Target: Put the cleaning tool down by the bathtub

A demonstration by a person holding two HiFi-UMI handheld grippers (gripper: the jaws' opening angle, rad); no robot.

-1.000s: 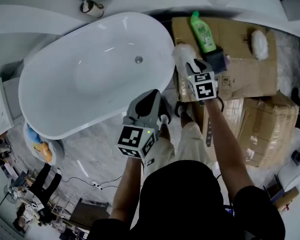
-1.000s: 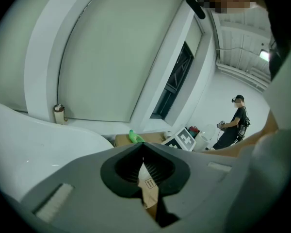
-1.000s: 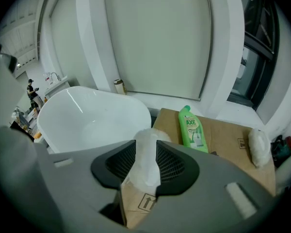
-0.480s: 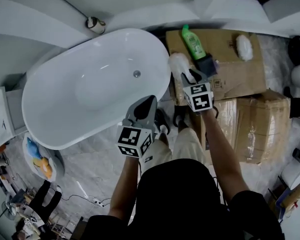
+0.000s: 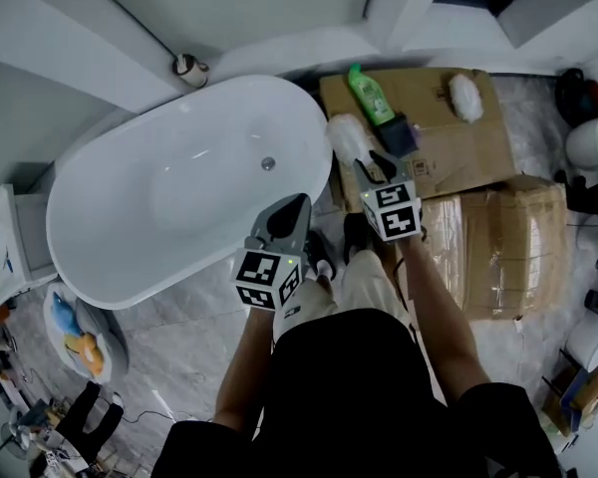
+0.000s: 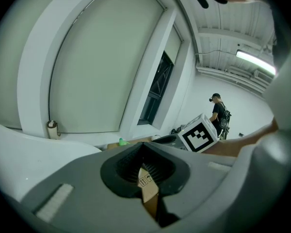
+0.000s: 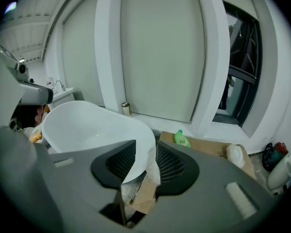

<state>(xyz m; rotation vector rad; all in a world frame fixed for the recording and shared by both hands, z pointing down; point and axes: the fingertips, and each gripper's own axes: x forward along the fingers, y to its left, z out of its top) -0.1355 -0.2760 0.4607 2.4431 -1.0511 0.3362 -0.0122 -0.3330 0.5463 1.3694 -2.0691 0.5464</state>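
We hold the fluffy white duster (image 5: 345, 135) at the end of the bathtub (image 5: 179, 202).
Our right tool (image 5: 364, 166) is clenched on the duster, which sits over the edge of the flattened cardboard (image 5: 458, 157), just beside the bathtub's rim. Our left tool (image 5: 294, 203) is clenched on nothing, near the tub's front wall.

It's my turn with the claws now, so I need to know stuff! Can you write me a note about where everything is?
Left claw: shut, empty, held near the bathtub.
Right claw: shut on the white fluffy cleaning tool, held up between the bathtub's rim and the cardboard box.
Done: the tool is at the tub's side, but in the air.
Left to do: lower it to the floor by the bathtub, then open the right claw.
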